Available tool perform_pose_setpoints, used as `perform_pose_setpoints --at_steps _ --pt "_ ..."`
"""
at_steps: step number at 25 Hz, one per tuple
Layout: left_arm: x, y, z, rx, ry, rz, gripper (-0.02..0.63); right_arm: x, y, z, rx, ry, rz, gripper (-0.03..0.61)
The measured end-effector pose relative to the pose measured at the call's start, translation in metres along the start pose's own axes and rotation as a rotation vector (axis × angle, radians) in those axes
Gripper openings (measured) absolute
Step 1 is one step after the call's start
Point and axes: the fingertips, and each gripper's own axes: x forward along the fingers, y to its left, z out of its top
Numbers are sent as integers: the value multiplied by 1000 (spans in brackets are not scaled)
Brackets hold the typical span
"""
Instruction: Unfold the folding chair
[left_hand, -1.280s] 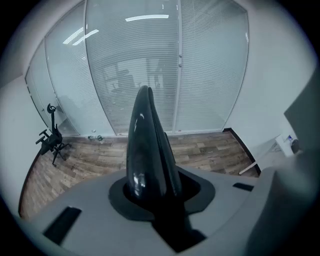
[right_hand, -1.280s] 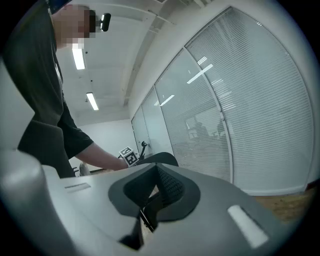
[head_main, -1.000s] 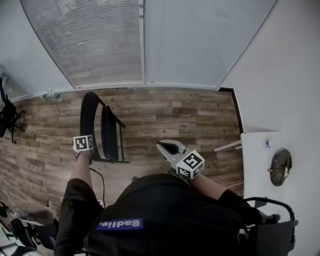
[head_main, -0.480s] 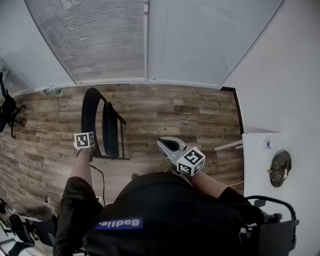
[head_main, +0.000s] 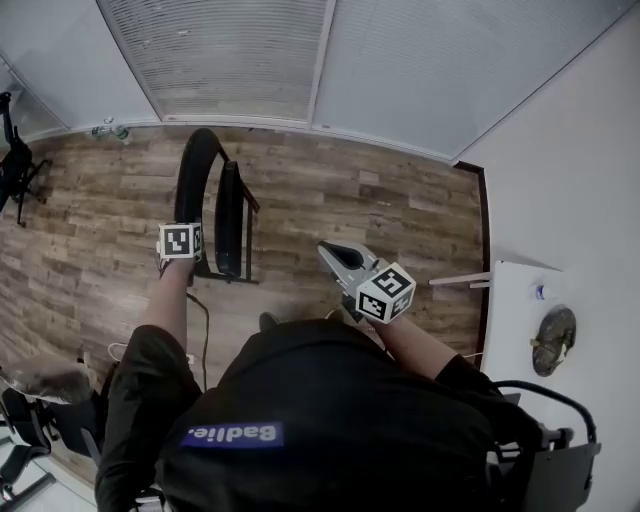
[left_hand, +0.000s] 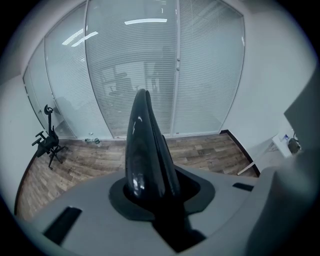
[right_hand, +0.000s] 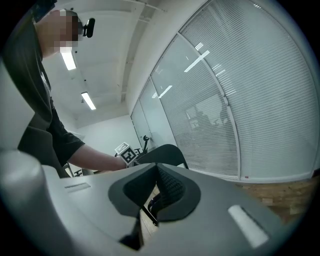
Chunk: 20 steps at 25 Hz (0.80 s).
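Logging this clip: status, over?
Black folding chair upright, folded. Left gripper shut, empty, beside it. Right gripper shut, empty, apart. No obstruction seen.

A wood-plank floor (head_main: 400, 220) runs ahead of you to a glass wall with closed blinds (head_main: 230, 50). A white table (head_main: 510, 300) stands at your right, a black office chair (head_main: 12, 165) far left, a small bottle (head_main: 108, 130) beside the glass.

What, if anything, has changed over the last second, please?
Very little: the folding chair, left gripper and right gripper all sit higher in the head view together, so the camera apparently shifted, not them. Nothing was gripped or released. The chair stays folded and upright; both grippers stay shut and empty.
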Motion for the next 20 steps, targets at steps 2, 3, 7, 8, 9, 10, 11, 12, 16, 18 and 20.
perform_pose_setpoints --at_steps 2,3,7,8,9,10,11,12,16,18,20 --pt "0 2 0 0 -5 -3 96 12 1 -2 7 4 -4 3" --pt "1 3 0 1 -6 -3 97 18 1 -3 11 4 -7 3" --pt "3 10 1 -8 -10 -10 97 43 0 -7 27 12 -20 3" --pt "3 12 1 -12 -12 -12 97 49 1 -9 29 16 -22 3" --pt "3 14 1 -15 -14 -14 97 55 1 -11 31 21 -23 3" --pt "3 15 1 -17 -17 -16 97 62 1 -14 35 27 -24 3" --pt "3 16 2 -18 -19 -18 97 68 1 -17 41 31 -24 3" --pt "4 16 2 -19 -20 -19 97 75 1 -19 49 35 -23 4" --pt "7 18 2 -16 -19 -19 97 103 0 -32 88 60 -1 8" --pt "7 18 1 -17 -18 -19 97 115 -1 -38 114 76 17 12" --pt "5 18 3 -16 -20 -16 97 125 -3 -43 139 94 41 12"
